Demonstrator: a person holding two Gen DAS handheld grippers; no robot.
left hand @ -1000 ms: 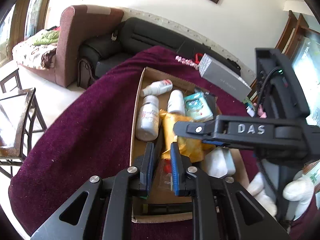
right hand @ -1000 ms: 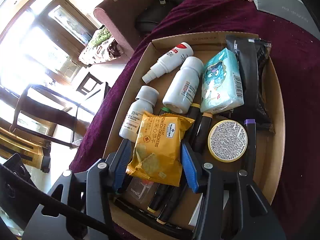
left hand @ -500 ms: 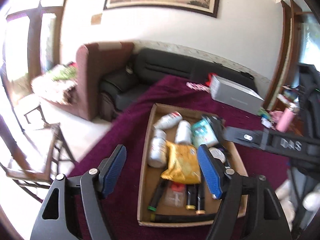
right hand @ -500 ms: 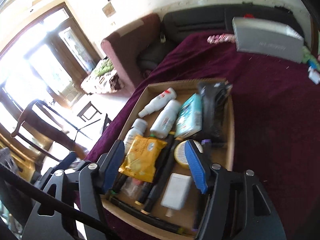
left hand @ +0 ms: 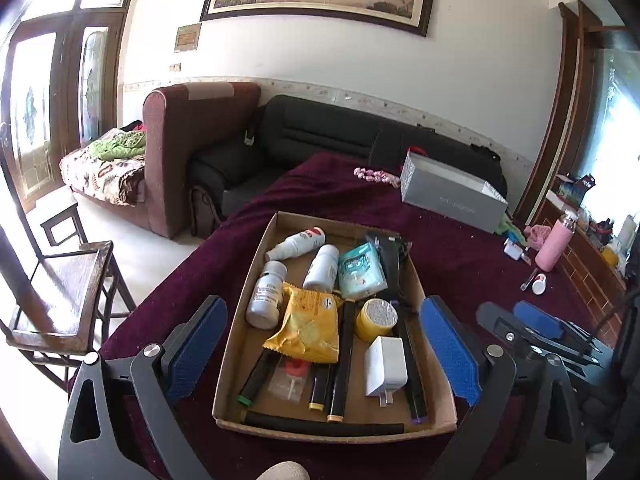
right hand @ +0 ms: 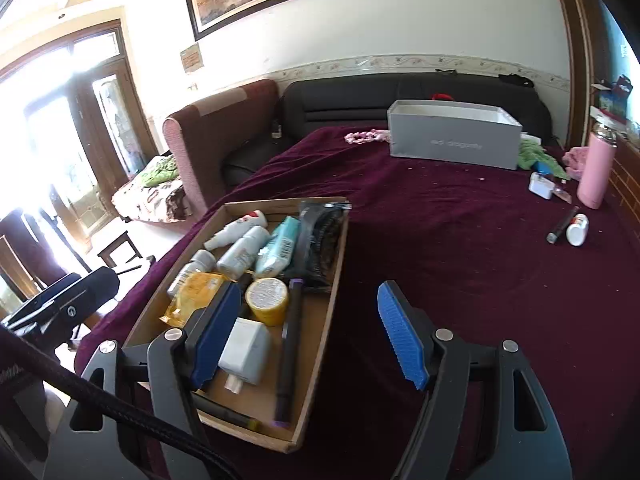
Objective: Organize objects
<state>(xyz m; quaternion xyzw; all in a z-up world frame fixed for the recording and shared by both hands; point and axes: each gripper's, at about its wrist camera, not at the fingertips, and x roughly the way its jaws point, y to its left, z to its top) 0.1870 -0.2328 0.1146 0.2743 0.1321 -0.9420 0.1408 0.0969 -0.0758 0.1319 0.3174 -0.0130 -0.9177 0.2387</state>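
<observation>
Maroon velvet tablecloth point(left hand: 452, 248) under shallow brown cardboard tray point(left hand: 256, 268); left gripper point(left hand: 320, 344), right gripper point(right hand: 308, 336) gaping, empty. Probably best: descend squarely, one item.

No legible text on any object.

Three white bottles point(left hand: 319, 268), one cracker packet point(left hand: 308, 324), one charger point(left hand: 386, 366).

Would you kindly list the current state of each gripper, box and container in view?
left gripper: open, empty, above the tray
right gripper: open, empty
cardboard tray: open-topped, full of items
cracker packet: sealed, lying flat in the tray
grey box: lid off
pink bottle: upright, capped
</observation>
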